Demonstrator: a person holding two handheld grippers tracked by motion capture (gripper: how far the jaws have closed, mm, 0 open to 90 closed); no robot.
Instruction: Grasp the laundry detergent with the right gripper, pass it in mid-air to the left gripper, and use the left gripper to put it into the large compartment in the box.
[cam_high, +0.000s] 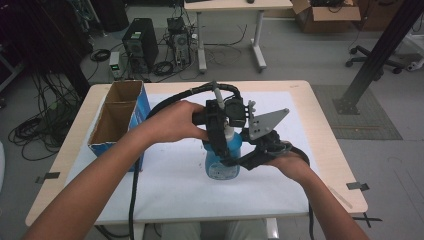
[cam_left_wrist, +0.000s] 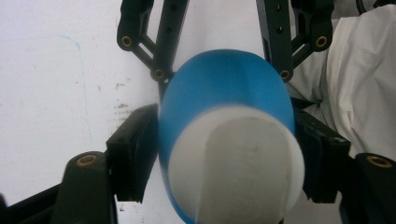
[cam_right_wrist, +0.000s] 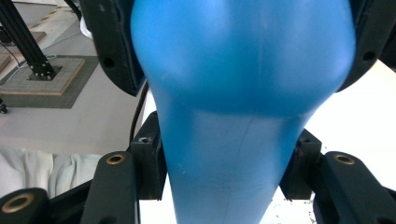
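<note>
**Two tongs on one upright bottle**

The left gripper (cam_left_wrist: 224, 154) comes down from above and pinches the top of the blue bottle (cam_high: 223, 160); in the left gripper view its pads press both flanks of the blue shoulder just below the white cap (cam_left_wrist: 236, 163). The right gripper (cam_right_wrist: 224, 172) comes in from the right and lower down, its jaws pinching the bottle's narrower blue waist, with the wider bulge rising beyond them in the right gripper view.

The bottle stands upright on the white mat (cam_high: 170, 185), near the middle of the table (cam_high: 320, 125), its long axis vertical. So the cap lies directly under the left gripper, along that axis, while the right gripper holds the body crosswise to it. Judging by this, the left hand (cam_high: 172, 120) is placed to work the cap while the right steadies the body.

An open cardboard box (cam_high: 117, 117) sits at the far left, well apart.
</note>
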